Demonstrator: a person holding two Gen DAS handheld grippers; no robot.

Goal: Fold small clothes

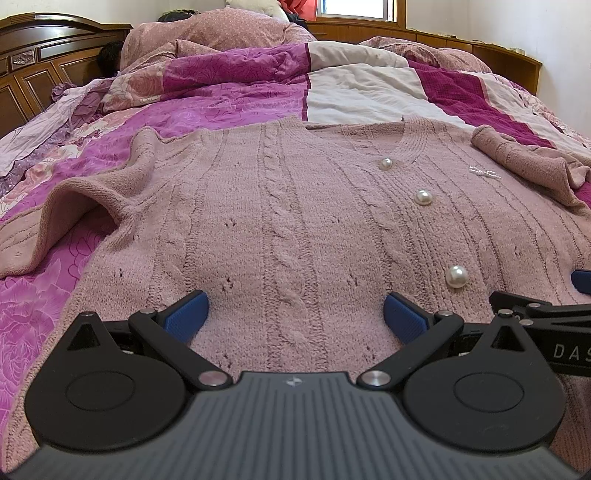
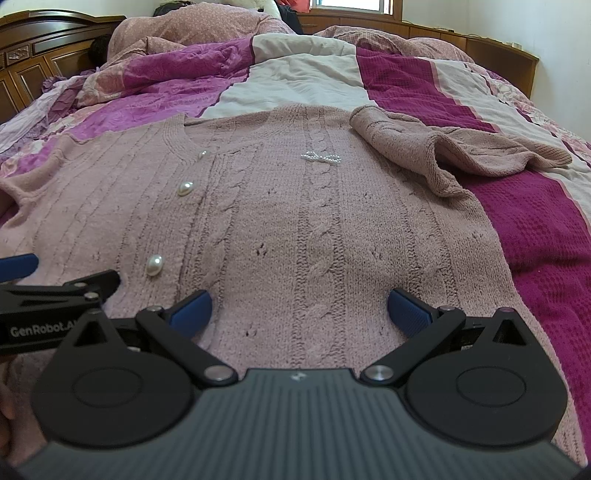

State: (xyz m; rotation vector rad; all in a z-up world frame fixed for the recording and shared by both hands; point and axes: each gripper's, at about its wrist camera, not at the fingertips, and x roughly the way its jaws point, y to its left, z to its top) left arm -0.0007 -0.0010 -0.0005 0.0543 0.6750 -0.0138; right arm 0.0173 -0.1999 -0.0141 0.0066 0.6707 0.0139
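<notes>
One cardigan [image 1: 295, 206], three pearl buttons [image 1: 423, 197]

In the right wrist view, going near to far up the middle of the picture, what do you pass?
Right claw, open → pink knitted cardigan → bead bow → white stretch of the quilt → window.

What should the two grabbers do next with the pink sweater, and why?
Probably lower both and pinch the bottom hem. The left gripper and right gripper are both open, side by side over the lower part of the pink sweater, which lies spread flat and unfolded on the bed. The right sleeve is rumpled, so it may need straightening soon.
</notes>
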